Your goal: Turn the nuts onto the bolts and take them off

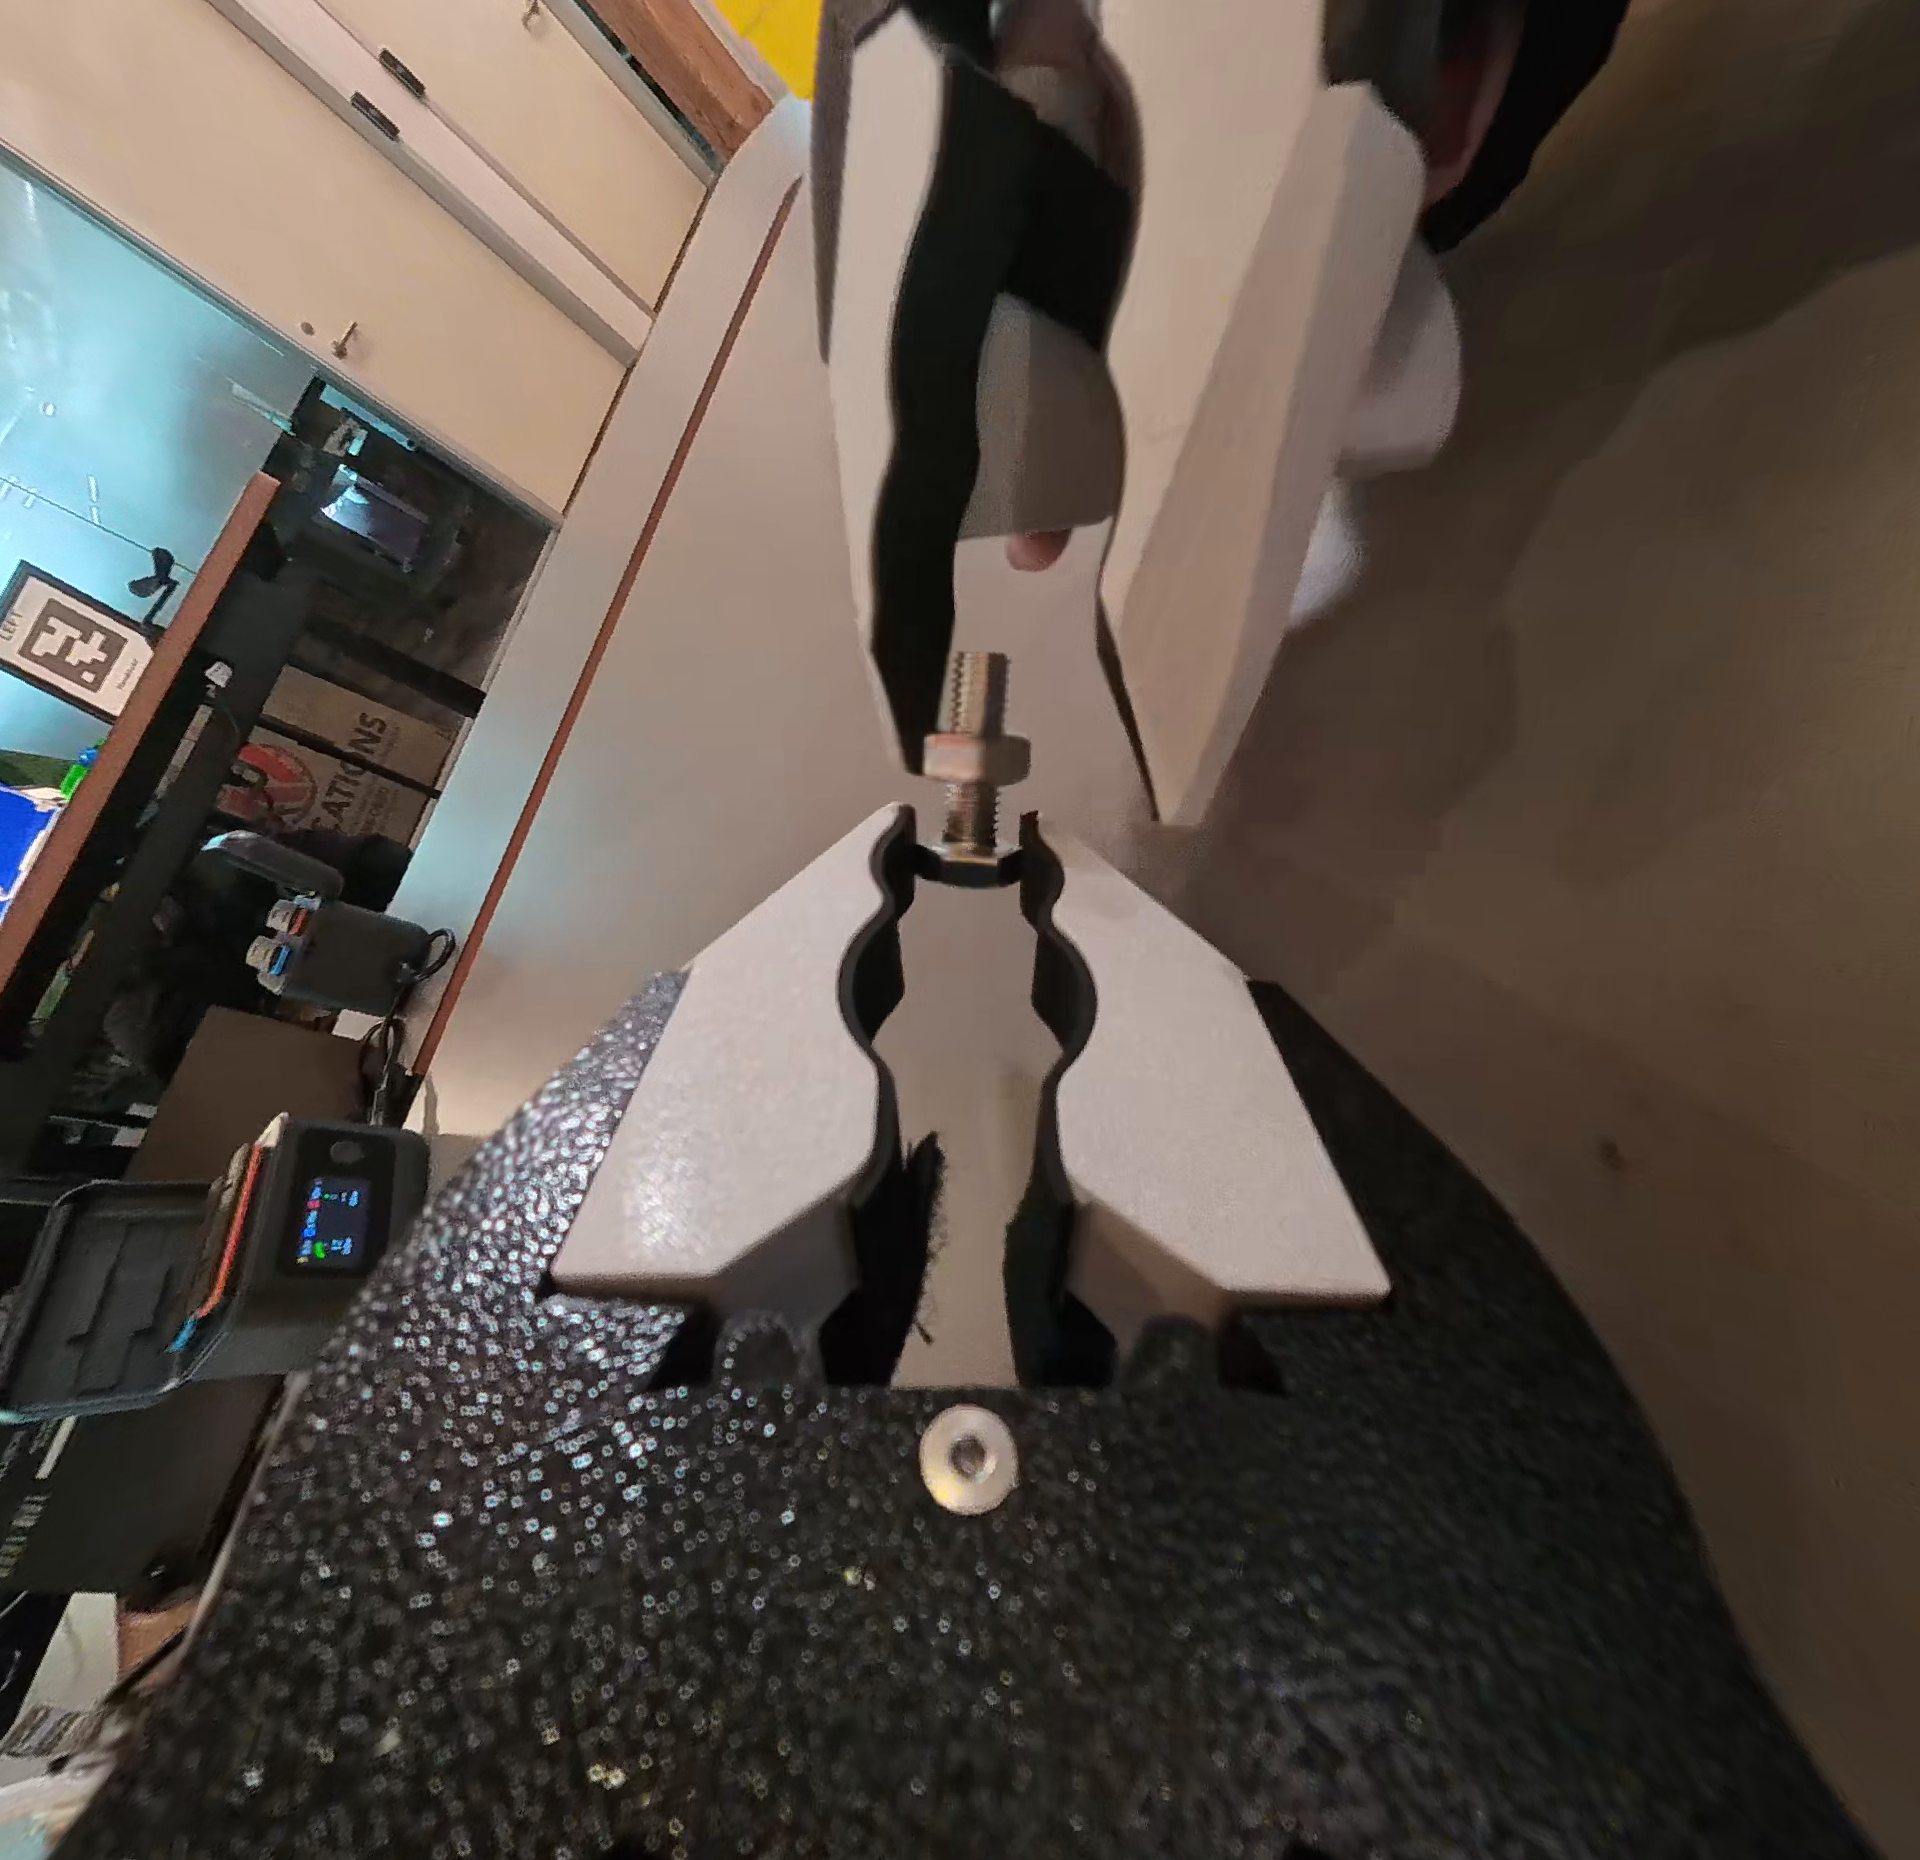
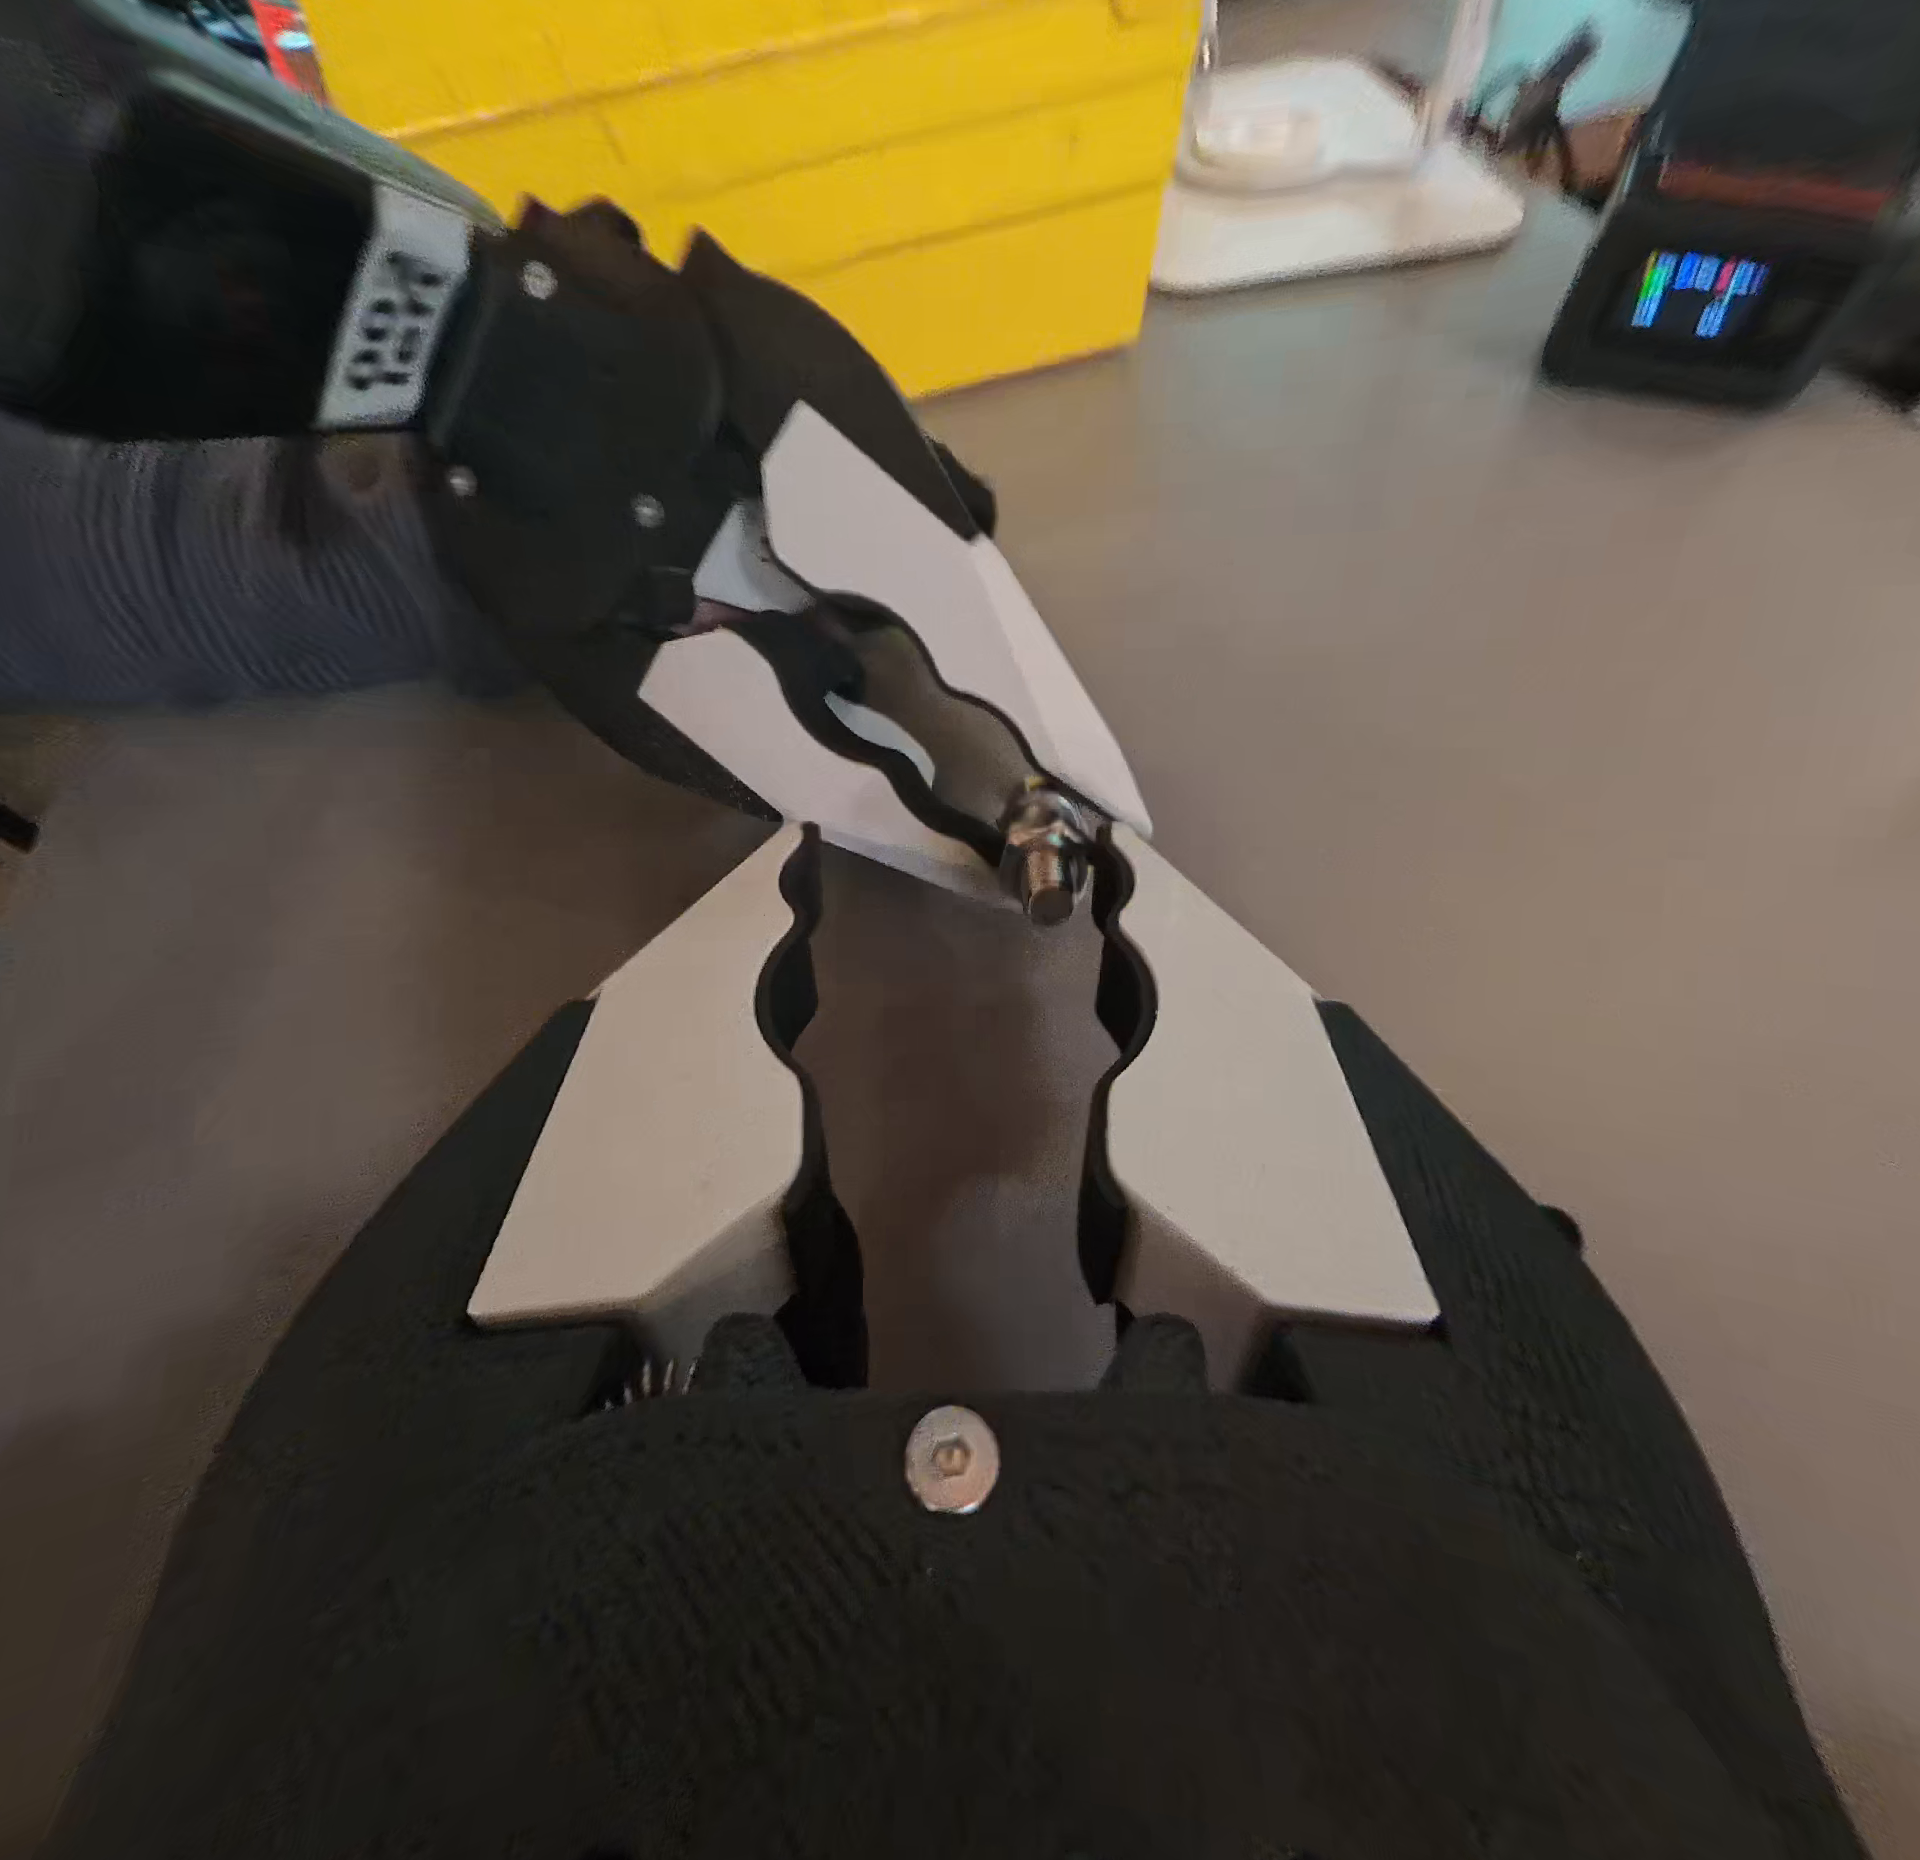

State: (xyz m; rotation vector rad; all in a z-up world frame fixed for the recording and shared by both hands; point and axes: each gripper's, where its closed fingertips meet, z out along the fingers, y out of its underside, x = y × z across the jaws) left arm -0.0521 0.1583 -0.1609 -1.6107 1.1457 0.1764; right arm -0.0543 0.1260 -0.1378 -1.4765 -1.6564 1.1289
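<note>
A steel bolt (image 1: 971,688) with a hex nut (image 1: 977,756) partway down its thread is held in the air. My left gripper (image 1: 966,846) is shut on the bolt's head, with the thread pointing away from it. My right gripper (image 1: 1034,787) comes from the far side, open, straddling the nut; one fingertip (image 1: 914,745) is at the nut's edge and the other stands apart. In the right wrist view my right gripper (image 2: 956,854) is open, the bolt (image 2: 1044,880) is close to its right fingertip (image 2: 1127,865), and the left gripper (image 2: 1049,844) holds the bolt from the upper left.
A grey table (image 2: 1455,771) lies below both grippers. A yellow bin (image 2: 779,148) stands at the back. A white stand base (image 2: 1340,200) and a black device with a small screen (image 2: 1704,293) are at the back right. A sleeved arm (image 2: 208,563) lies at the left. The tips of both grippers are at nearly the same place.
</note>
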